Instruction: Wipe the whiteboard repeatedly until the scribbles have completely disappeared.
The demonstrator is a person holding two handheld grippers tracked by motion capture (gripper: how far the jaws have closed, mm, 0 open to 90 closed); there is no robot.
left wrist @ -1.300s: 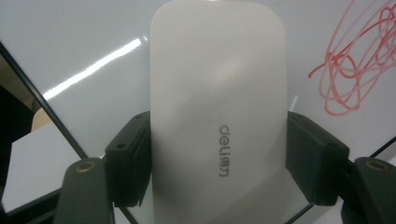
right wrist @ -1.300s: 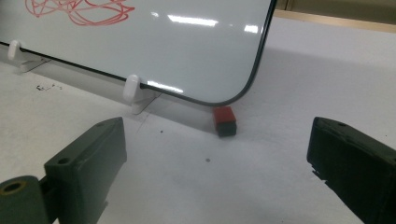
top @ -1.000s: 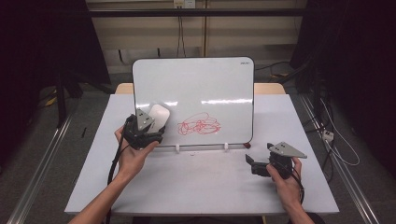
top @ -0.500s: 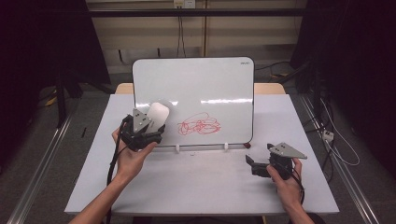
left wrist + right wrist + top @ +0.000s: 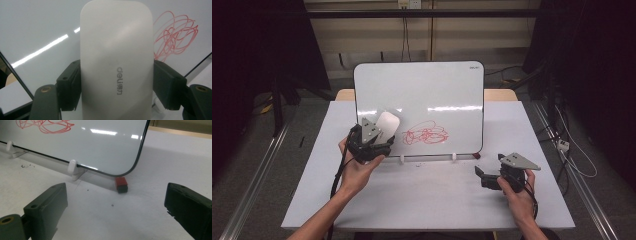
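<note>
Whiteboard eraser (image 5: 116, 62), a smooth white plastic block with rounded corners and a grey brand mark, sits clenched between our left gripper's (image 5: 379, 131) black fingers (image 5: 68, 86); since a second ago we have carried it a little up and toward the red marker scribble (image 5: 426, 133) on the upright glossy whiteboard (image 5: 432, 90), so wiping seems about to begin. The scribble lies unsmeared just beyond the fingers, to their right. Our right gripper (image 5: 482, 176) rests on the white table (image 5: 422, 195), fingers (image 5: 47, 207) spread with nothing between them, a small red-and-black block (image 5: 121, 184) ahead of them.
</note>
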